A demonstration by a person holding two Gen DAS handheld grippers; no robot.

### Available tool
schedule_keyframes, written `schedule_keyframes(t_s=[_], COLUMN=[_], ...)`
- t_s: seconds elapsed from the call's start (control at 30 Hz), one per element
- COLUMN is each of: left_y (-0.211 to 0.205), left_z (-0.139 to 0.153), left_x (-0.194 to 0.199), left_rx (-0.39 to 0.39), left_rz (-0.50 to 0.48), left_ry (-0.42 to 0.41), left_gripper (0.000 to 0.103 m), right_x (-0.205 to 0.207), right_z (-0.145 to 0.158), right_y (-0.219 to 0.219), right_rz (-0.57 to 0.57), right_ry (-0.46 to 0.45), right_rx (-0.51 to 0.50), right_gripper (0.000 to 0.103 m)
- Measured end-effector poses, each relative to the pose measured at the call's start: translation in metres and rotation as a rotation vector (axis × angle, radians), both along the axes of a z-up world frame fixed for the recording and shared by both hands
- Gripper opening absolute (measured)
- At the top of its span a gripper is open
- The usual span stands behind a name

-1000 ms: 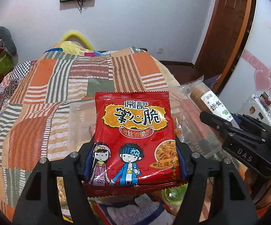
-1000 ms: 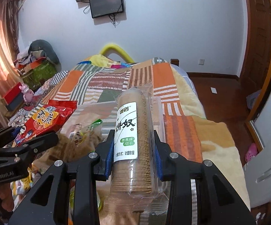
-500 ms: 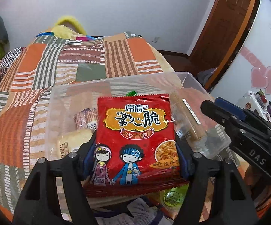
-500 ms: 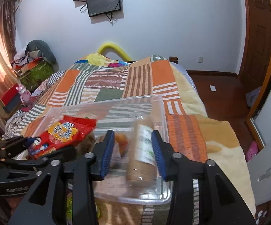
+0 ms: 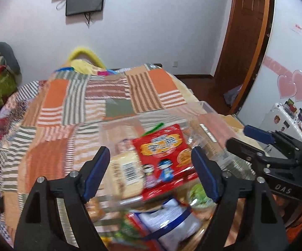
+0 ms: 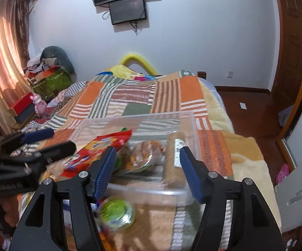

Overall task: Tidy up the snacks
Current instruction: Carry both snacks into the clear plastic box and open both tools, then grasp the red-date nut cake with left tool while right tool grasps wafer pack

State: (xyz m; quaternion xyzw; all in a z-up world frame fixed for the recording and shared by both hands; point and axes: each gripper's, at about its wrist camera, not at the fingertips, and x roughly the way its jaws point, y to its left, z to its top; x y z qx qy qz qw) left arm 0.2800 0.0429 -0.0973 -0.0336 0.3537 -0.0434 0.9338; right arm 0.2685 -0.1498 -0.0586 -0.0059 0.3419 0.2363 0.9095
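A clear plastic bin (image 6: 189, 123) sits on the patchwork bedspread and holds snacks. The red noodle-snack bag (image 5: 164, 156) lies in it, also seen in the right wrist view (image 6: 96, 150). The long biscuit roll (image 6: 174, 161) lies along the bin's right side, beside a bread pack (image 6: 144, 156). A pale barcode pack (image 5: 125, 173) lies left of the red bag. My left gripper (image 5: 151, 173) is open and empty just behind the bin. My right gripper (image 6: 148, 169) is open and empty over the bin's near rim.
Loose snacks lie in front of the bin: a green-lidded cup (image 6: 117, 213) and a white-and-blue bag (image 5: 171, 219). The bedspread (image 6: 142, 96) stretches beyond the bin. A door (image 5: 247, 33) and a white cabinet (image 5: 287, 117) stand to the right. Clutter sits at the left (image 6: 50, 77).
Both grippers opened and drew back. The red bag dropped from the left gripper into the bin. The biscuit roll left the right gripper and now lies in the bin.
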Motion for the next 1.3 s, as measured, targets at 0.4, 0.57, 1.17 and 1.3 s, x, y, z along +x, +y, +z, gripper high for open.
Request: schedule_keyframes(t_s=[0.4, 0.57, 1.17, 1.3], left_y=[0.077, 0.104, 0.114, 0.113], left_z=[-0.048, -0.079, -0.142, -0.132], left_x=[-0.045, -0.037, -0.004, -0.018], left_rx=[0.099, 0.088, -0.044, -0.006], left_rz=[0.097, 0.152, 0.152, 0.139], left_ry=[0.122, 0.166, 0.302, 0.276], left_gripper=[0.086, 0.086, 0.075, 0.074], right_x=[-0.041, -0.050, -0.067, -0.072], right_z=[-0.019, -0.037, -0.057, -0.065], right_y=[0.016, 0.023, 0.036, 0.048], right_rz=[0.049, 0.061, 0.092, 0.129], right_ry=[0.026, 0.071, 0.152, 0.168], right_rx=[-0.031, -0.065, -0.082, -0.101], right_gripper=[0.081, 0.082, 0.095, 0.098])
